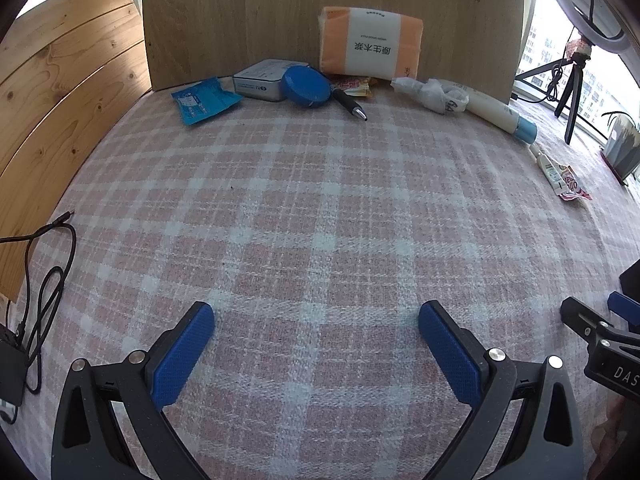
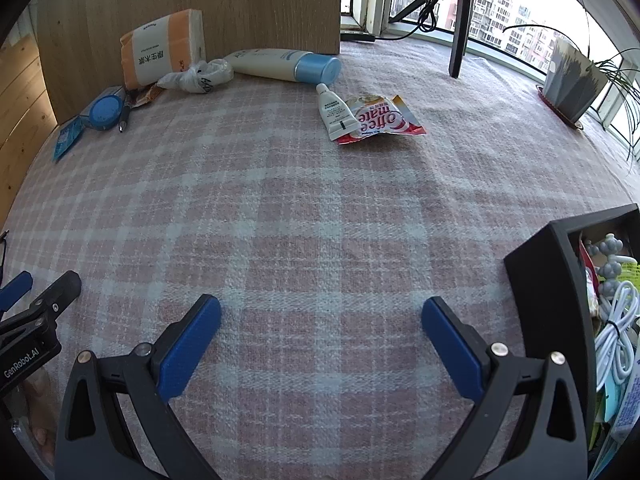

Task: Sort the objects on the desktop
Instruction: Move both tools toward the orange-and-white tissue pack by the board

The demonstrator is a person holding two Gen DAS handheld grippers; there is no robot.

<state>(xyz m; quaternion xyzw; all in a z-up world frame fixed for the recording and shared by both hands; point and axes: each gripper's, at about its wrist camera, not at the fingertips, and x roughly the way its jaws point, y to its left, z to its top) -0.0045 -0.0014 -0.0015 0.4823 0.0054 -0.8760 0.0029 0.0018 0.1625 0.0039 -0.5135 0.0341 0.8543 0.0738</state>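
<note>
Along the far wooden panel lie an orange tissue pack (image 1: pixel 371 43), a white box (image 1: pixel 262 79), a round blue tin (image 1: pixel 306 86), a black pen (image 1: pixel 350 105), a blue sachet (image 1: pixel 204 99), a crumpled plastic bag (image 1: pixel 434 92) and a white bottle with a blue cap (image 1: pixel 500 114). A small white tube (image 2: pixel 335 112) rests beside a red coffee-creamer sachet (image 2: pixel 382 120). My left gripper (image 1: pixel 316 314) hovers open over bare cloth, holding nothing. My right gripper (image 2: pixel 321 307) is open too, with nothing between its fingers. A black box (image 2: pixel 560 280) with cables and packets stands at its right.
A pink plaid cloth (image 1: pixel 320 208) covers the table. Black cables (image 1: pixel 44 280) lie at the left edge by wooden planks (image 1: pixel 60 80). A tripod leg (image 2: pixel 460 40) and a potted plant (image 2: pixel 572 76) stand near the window at the far right.
</note>
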